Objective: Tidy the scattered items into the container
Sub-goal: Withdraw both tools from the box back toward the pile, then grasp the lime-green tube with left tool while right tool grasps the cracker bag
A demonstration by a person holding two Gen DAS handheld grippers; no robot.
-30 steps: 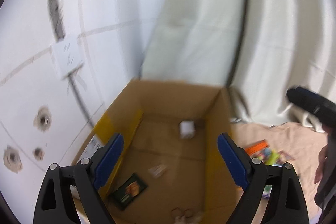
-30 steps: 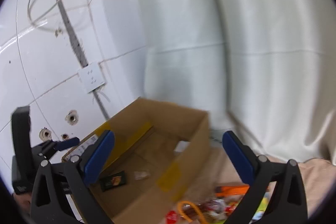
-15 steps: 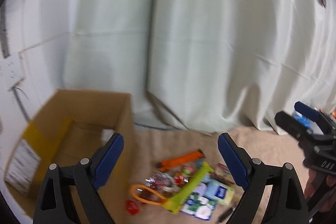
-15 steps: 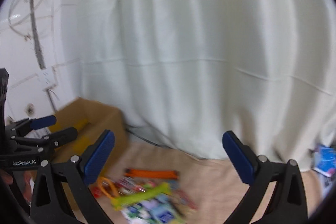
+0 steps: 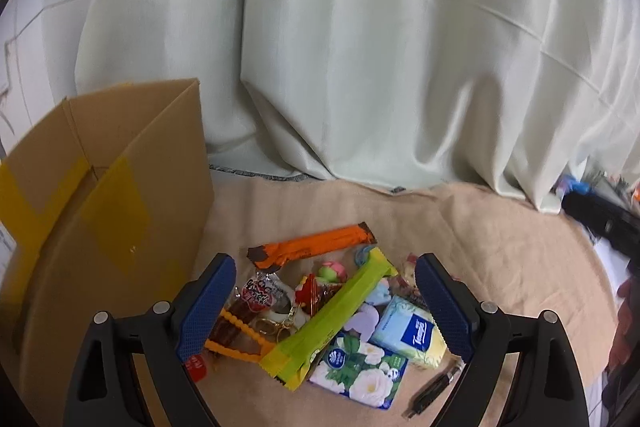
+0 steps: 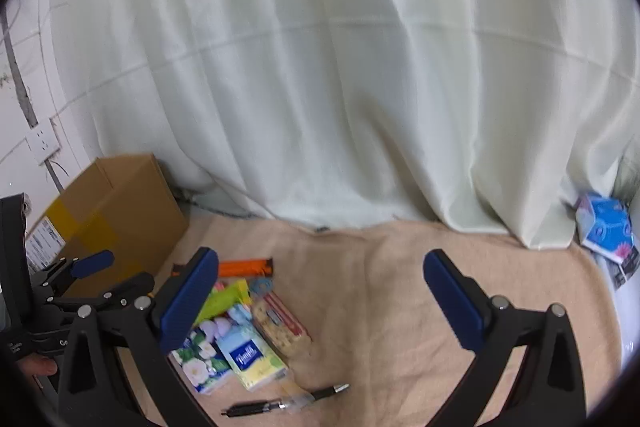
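A pile of small items lies on the beige cloth [image 5: 500, 251]: an orange snack bar [image 5: 312, 241], a long green packet [image 5: 332, 315], a floral tissue pack [image 5: 360, 371], a Tempo tissue pack [image 5: 408, 331] and a black pen [image 6: 284, 403]. The cardboard box [image 5: 100, 203] stands left of the pile. My left gripper [image 5: 324, 307] is open and empty above the pile. My right gripper [image 6: 320, 299] is open and empty, to the right of the pile; the left gripper also shows in the right wrist view [image 6: 112, 271].
A white curtain [image 6: 320, 87] hangs behind the cloth. A tiled wall with a socket [image 6: 42, 147] is at the left. A blue tissue pack [image 6: 606, 227] lies at the far right by the curtain.
Both grippers have swung right, away from over the open box, to face the pile on the cloth. Both stay open and empty.
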